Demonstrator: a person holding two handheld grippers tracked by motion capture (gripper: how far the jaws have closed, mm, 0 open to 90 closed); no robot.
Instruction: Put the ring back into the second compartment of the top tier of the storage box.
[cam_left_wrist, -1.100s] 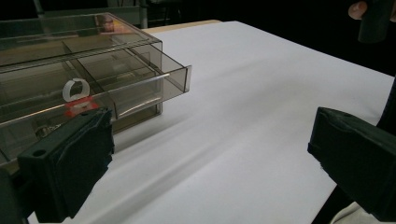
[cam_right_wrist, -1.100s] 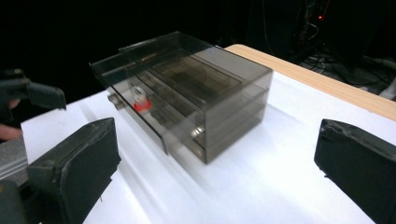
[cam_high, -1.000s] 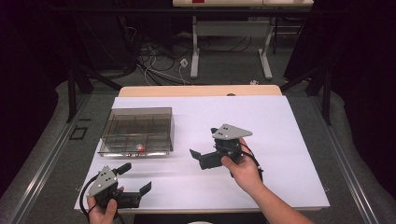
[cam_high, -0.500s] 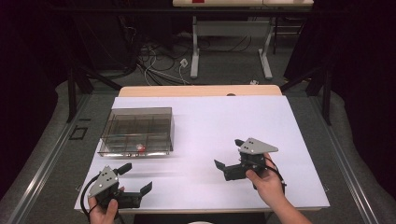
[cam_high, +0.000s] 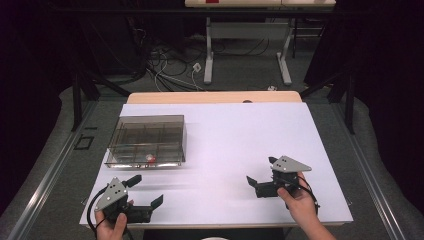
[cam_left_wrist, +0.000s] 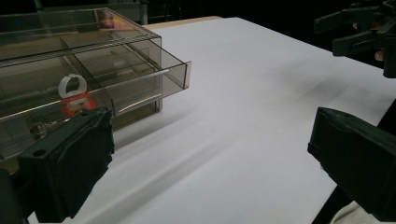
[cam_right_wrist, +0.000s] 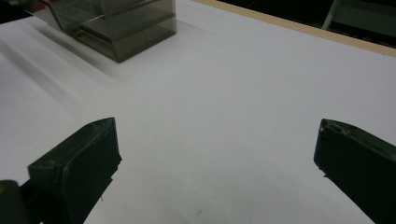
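A smoky clear compartment box (cam_high: 147, 140) stands on the left of the white table (cam_high: 235, 135). A small red and white item (cam_high: 150, 159) lies in its front row. My left gripper (cam_high: 147, 190) rests open near the front left edge, just in front of the box. In the left gripper view the box (cam_left_wrist: 70, 56) and the red and white item (cam_left_wrist: 74, 93) are close ahead of my open left gripper (cam_left_wrist: 210, 140). My right gripper (cam_high: 260, 171) is held open at the front right, with nothing in it. In the right gripper view, the right gripper (cam_right_wrist: 217, 140) faces bare table, the box (cam_right_wrist: 121, 23) far off.
The table's far edge is a bare wooden strip (cam_high: 215, 96). Beyond it, cables (cam_high: 170, 70) and white desk legs (cam_high: 210, 55) sit on the floor. The other hand's gripper (cam_left_wrist: 359, 28) appears at the upper right of the left gripper view.
My right gripper has drawn back from the table's middle toward the front right, still open. The left gripper and the box have stayed put.
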